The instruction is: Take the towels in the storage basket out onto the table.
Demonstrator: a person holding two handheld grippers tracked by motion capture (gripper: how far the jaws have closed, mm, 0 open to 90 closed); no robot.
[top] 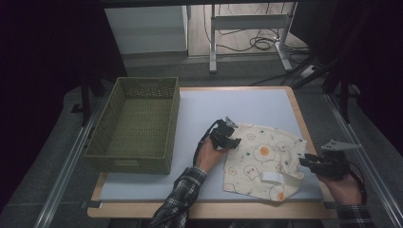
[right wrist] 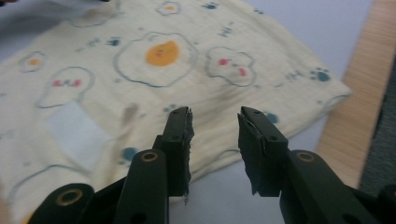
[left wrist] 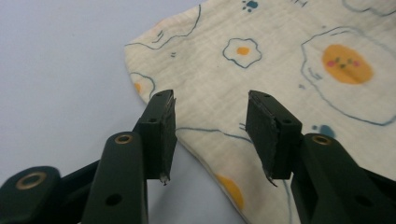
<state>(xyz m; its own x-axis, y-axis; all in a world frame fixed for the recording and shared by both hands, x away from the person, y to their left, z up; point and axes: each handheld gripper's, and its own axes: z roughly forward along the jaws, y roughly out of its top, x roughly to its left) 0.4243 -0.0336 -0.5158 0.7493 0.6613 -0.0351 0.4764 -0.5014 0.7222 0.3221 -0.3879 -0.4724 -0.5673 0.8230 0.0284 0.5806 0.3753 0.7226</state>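
While the cloth [top: 263, 161] lies flat on the surface [top: 199, 114], right of the basket [top: 135, 124], both grippers sit at its edges. Left gripper [top: 231, 137] at the left edge, jaws apart, nothing pinched. Right gripper [top: 309, 161] at the right edge, jaws apart, empty, cloth just beyond.

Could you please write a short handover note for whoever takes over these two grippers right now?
Left gripper: open, nothing between its pads, poised over the left edge of the egg-print cloth.
Right gripper: open, holding nothing, at the cloth's right edge.
The cloth lies loosely spread on the blue mat; the green basket to its left holds nothing.
Done: nothing visibly folded or packed.
Left: probably grip the cloth, fold it, and move it to the basket.
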